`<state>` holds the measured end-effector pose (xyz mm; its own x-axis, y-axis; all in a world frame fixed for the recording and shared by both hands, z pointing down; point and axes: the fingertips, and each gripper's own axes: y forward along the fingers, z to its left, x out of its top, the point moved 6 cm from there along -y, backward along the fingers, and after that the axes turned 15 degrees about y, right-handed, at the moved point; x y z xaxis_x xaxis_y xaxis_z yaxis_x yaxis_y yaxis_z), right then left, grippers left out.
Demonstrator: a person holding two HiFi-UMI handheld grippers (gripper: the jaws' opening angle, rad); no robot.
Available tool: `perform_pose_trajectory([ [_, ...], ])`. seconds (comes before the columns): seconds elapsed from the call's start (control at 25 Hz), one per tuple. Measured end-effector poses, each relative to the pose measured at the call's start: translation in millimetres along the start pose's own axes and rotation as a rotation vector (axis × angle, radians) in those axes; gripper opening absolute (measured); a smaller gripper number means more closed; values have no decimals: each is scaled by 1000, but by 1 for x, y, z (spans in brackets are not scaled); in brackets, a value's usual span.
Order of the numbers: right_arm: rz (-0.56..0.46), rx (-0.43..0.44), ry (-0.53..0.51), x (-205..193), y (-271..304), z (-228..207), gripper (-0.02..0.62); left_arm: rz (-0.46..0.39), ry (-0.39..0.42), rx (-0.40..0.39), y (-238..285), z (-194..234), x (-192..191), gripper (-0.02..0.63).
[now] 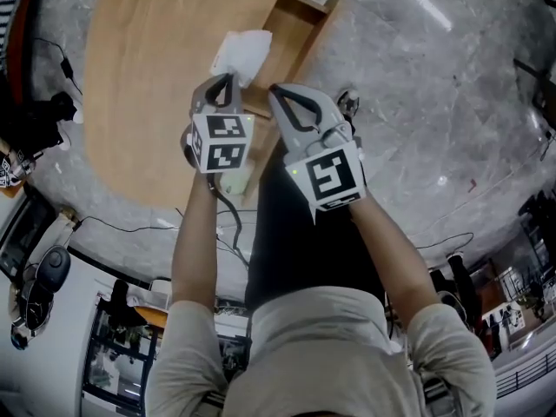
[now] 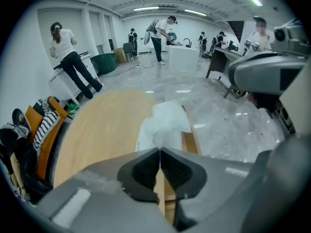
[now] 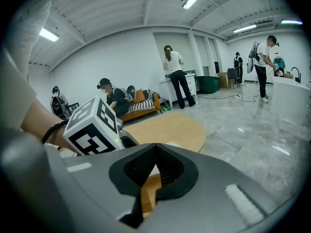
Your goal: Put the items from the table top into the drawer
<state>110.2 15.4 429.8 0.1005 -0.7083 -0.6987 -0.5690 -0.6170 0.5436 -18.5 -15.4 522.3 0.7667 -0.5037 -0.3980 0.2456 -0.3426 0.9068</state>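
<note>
The wooden worktop (image 1: pixel 148 85) is bare, with free passage all over it. A white plastic bag (image 1: pixel 241 55) covers part of the mouth of the open drawer (image 1: pixel 300 24).

No legible words, brands or numbers in any view. The only signs are black-and-white square markers, patterns and not letters. One set is on the left cube (image 1: pixel 221 142) of my left gripper (image 1: pixel 229 78), the other on the right cube (image 1: pixel 334 179) of my right gripper (image 1: pixel 278 91). On the white packet (image 2: pixel 167 120) at the desk (image 2: pixel 107 125) edge, any print is too small to read.
</note>
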Motion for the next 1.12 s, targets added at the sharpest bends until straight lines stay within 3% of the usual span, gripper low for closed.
perform_pose_trajectory([
  [0.52, -21, -57, 48, -5, -43, -66, 8, 3, 40, -51, 34, -55, 56, 28],
  [0.72, -13, -73, 58, -7, -47, -85, 8, 8, 1, -62, 56, -64, 66, 28],
  [0.92, 5, -83, 57, -11, -54, -104, 8, 38, -67, -25, 98, -69, 65, 28],
  [1.12, 19, -98, 67, -16, -62, -124, 8, 68, -37, 18, 128, -73, 68, 28],
])
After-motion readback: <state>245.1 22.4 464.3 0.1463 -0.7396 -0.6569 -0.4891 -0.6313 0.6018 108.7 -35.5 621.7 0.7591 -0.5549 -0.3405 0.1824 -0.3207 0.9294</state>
